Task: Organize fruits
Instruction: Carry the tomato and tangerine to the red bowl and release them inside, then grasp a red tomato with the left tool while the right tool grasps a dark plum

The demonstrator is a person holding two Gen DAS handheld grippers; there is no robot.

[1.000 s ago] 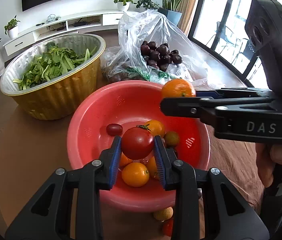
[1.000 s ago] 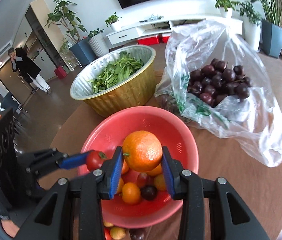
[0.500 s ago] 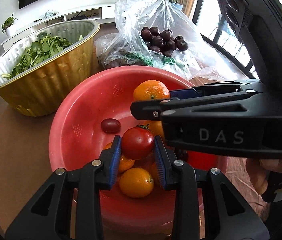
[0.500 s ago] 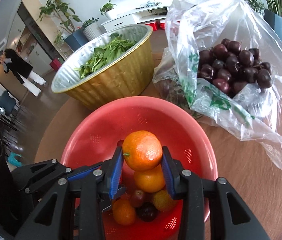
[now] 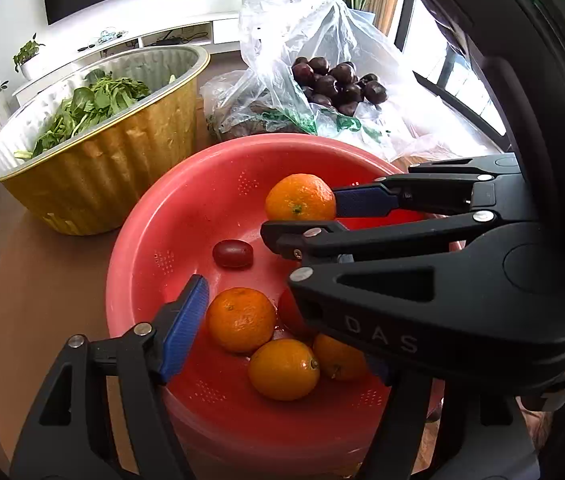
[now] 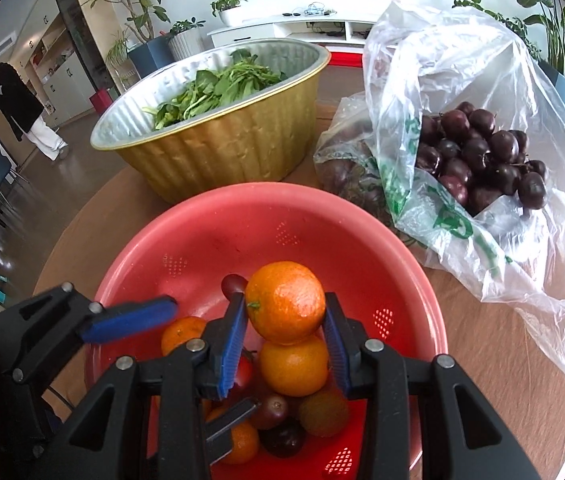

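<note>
Right gripper (image 6: 284, 332): clenched on the orange (image 6: 285, 301), pads at its two sides, low over the bowl (image 6: 202, 236).
Left gripper (image 5: 282, 336): jaws had just been opening, released; tomato (image 5: 288, 312) lay free in the bowl among the fruit.
Orange, handling: looked firm and round, moderately light; pebbled peel probably gave the pads good purchase; best held across the widest part, as here.
Tomato, handling: smooth thin skin, likely slippery and easily bruised; called for a gentle squeeze at the middle.
Other fruit: oranges and small dark fruits piled at the bowl's near side, one red grape-like fruit (image 5: 232, 254) apart on the bowl floor.
Surroundings: gold tub (image 6: 218, 152) of greens behind the bowl, plastic bag (image 6: 462, 152) of dark plums to its right, all on the tabletop (image 6: 494, 344).
Hidden: most of the tomato, behind the right gripper in the left view; left gripper's right finger likewise covered.
Unclear: whether the held orange rested on the orange beneath it or hung just above.
</note>
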